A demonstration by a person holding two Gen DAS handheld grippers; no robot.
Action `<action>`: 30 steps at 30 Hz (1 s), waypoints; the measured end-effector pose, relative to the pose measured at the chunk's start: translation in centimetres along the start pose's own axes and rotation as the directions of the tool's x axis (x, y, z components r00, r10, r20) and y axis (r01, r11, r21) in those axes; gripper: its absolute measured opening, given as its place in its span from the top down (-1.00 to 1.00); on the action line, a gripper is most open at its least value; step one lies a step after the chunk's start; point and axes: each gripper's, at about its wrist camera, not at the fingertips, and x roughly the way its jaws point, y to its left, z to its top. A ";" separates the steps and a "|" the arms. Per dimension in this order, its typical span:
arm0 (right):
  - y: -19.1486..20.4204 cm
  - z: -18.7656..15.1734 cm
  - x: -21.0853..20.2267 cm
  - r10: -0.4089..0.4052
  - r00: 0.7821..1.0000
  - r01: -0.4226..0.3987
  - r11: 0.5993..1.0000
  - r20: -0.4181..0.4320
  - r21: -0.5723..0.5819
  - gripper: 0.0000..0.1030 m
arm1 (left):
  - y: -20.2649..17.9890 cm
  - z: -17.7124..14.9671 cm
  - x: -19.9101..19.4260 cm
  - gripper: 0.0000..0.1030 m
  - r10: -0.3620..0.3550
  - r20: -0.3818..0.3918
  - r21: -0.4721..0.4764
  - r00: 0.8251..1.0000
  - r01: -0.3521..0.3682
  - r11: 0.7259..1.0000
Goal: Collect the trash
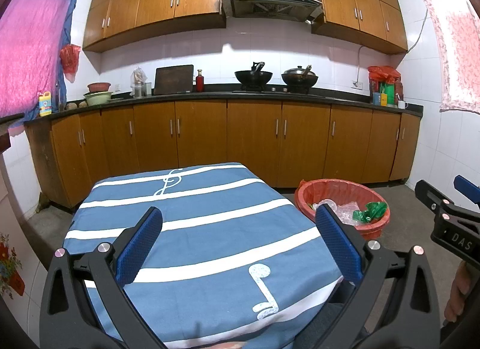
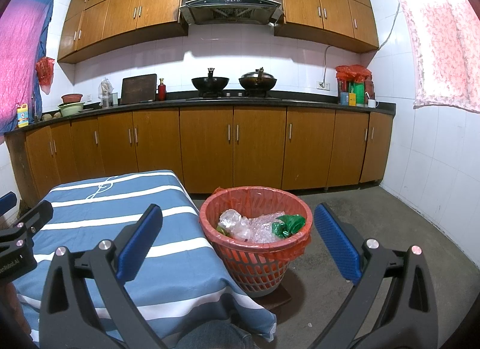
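Evidently the trash — crumpled clear plastic (image 2: 237,224), bubble wrap and a green bag (image 2: 288,224) — already lies in the red-lined basket (image 2: 255,262) beside the table (image 1: 195,223), light, soft and slippery, best pinched at a bunched fold, while both left tongs (image 1: 240,244) and right tongs (image 2: 238,242) gape wide, empty.

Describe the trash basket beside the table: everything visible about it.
The trash basket is a round, orange-red plastic basket with lattice walls that taper downward. It stands upright on the concrete floor, on a dark flat base, close against the overhanging edge of the striped blue tablecloth. A thin red plastic liner is folded out over its rim. Inside lie crumpled clear plastic, bubble wrap and a green plastic bag. Neither pair of tongs touches it.
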 end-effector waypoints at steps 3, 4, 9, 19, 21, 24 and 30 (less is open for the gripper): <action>0.0 0.0 0.0 -0.001 1.000 0.001 1.000 0.000 -0.001 -0.92 | 0.0 0.0 0.0 -0.96 0.000 0.000 0.000 1.000 0.000 1.000; 0.0 0.0 0.0 -0.001 1.000 0.001 1.000 0.000 0.000 -0.92 | 0.0 0.0 0.0 -0.96 0.001 0.000 0.000 1.000 -0.001 1.000; 0.0 0.0 0.0 -0.001 1.000 0.001 1.000 0.000 -0.001 -0.92 | -0.1 -0.1 -0.1 -0.96 -0.001 -0.002 -0.001 1.000 0.001 1.000; 0.0 0.0 0.0 -0.001 1.000 0.001 1.000 -0.001 0.000 -0.92 | -0.1 -0.1 -0.1 -0.96 -0.003 -0.002 -0.001 1.000 0.003 1.000; 0.0 0.1 0.0 -0.001 1.000 0.001 1.000 -0.002 -0.001 -0.92 | -0.1 -0.1 -0.1 -0.96 -0.001 -0.002 -0.002 1.000 0.001 1.000; 0.1 0.1 -0.1 -0.001 1.000 0.001 1.000 -0.002 -0.001 -0.92 | -0.1 -0.1 0.0 -0.96 -0.001 -0.002 -0.001 1.000 0.001 1.000; 0.0 0.1 -0.1 -0.001 1.000 0.001 1.000 -0.002 0.000 -0.92 | -0.2 -0.1 -0.1 -0.96 0.002 -0.003 -0.001 1.000 -0.002 1.000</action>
